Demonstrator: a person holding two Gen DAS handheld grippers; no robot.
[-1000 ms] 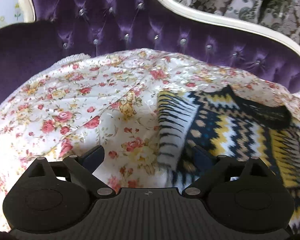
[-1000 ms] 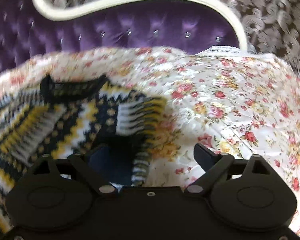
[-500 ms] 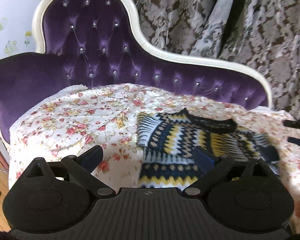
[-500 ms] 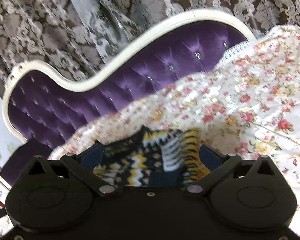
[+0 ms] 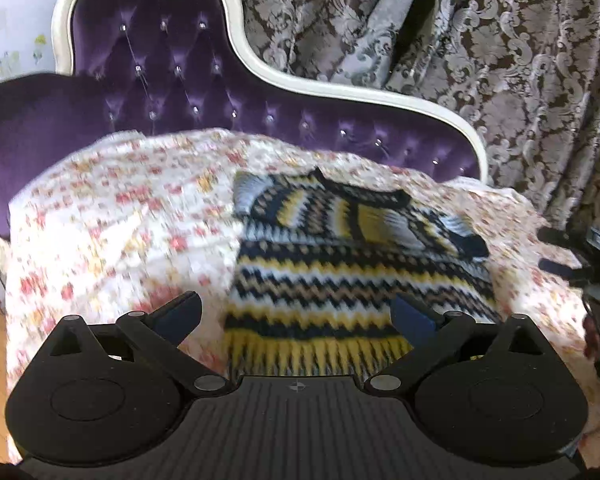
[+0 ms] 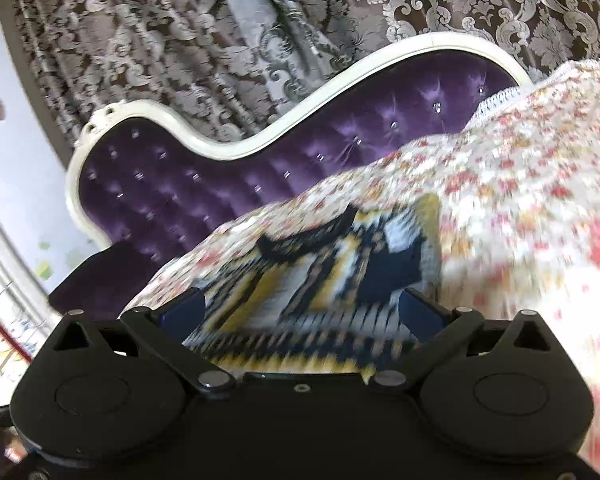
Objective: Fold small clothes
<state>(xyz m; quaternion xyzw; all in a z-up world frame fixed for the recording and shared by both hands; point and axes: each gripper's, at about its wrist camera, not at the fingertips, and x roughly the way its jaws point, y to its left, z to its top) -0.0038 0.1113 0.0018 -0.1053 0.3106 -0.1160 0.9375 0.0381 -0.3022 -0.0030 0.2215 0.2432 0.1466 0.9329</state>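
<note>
Lying flat on floral cover [image 5: 112, 232], sleeves tucked in: patterned sweater [image 5: 352, 264], ahead of both jaws. Left gripper [image 5: 296, 314] just finishing opening, empty. Right gripper [image 6: 300, 312] spread, empty. Probably lining up hem fold.

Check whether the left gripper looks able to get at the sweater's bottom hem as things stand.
Probably yes. The left gripper is open and holds nothing, and the sweater lies flat on the floral cover with its fringed hem nearest the fingers. Nothing lies between them.

patterned sweater [image 5: 352, 256] lies flat on floral cover [image 5: 112, 232].
</note>
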